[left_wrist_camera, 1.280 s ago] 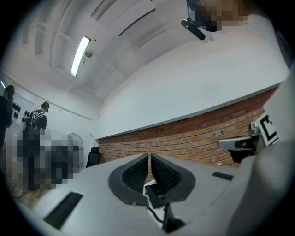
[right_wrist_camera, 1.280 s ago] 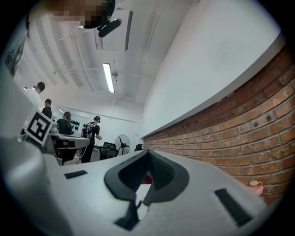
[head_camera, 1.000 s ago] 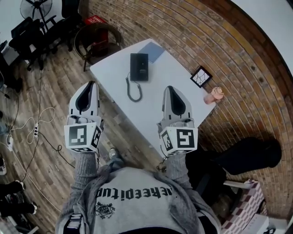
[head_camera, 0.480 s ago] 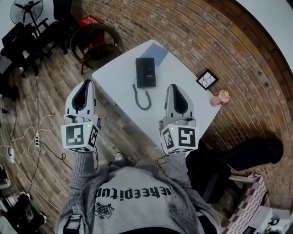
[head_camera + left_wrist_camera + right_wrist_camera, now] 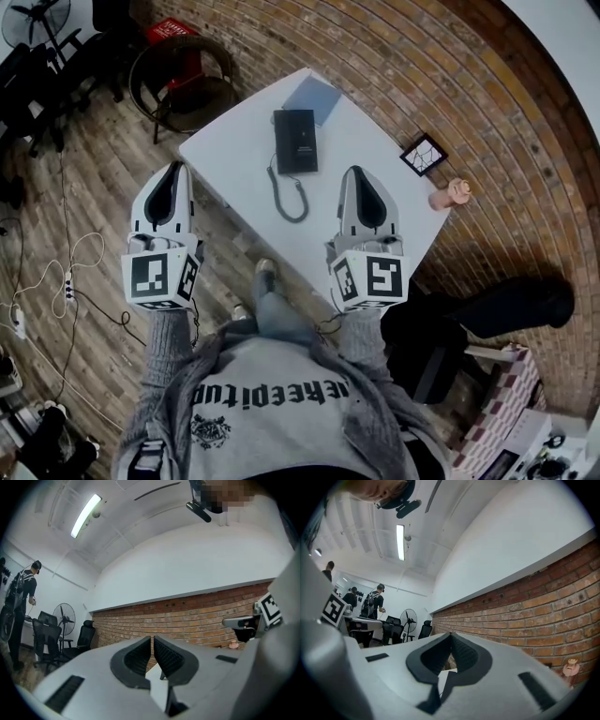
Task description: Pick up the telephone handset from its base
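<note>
A black telephone (image 5: 295,141) lies on the white table (image 5: 234,150), and its coiled cord (image 5: 287,195) trails toward me. From this height the handset and base read as one dark block. My left gripper (image 5: 175,169) hangs shut over the wooden floor, left of the table's near-left edge. Short of the phone and to its right, my right gripper (image 5: 357,172) is held over the table's near side. The left gripper view shows its jaws (image 5: 152,638) closed with nothing between them. The right gripper's jaws (image 5: 450,634) also meet at the tips, empty. The phone appears in neither gripper view.
A blue-grey pad (image 5: 312,97) lies at the table's far corner. A framed picture (image 5: 423,155) and a pink figurine (image 5: 454,192) sit beyond the right edge. A round chair (image 5: 187,80) stands far left, cables (image 5: 66,272) cross the floor, and a dark bag (image 5: 506,309) lies right.
Both grippers have moved forward toward the table as the person walks. A leg and shoe now show between the arms. Both pairs of jaws stay closed.
</note>
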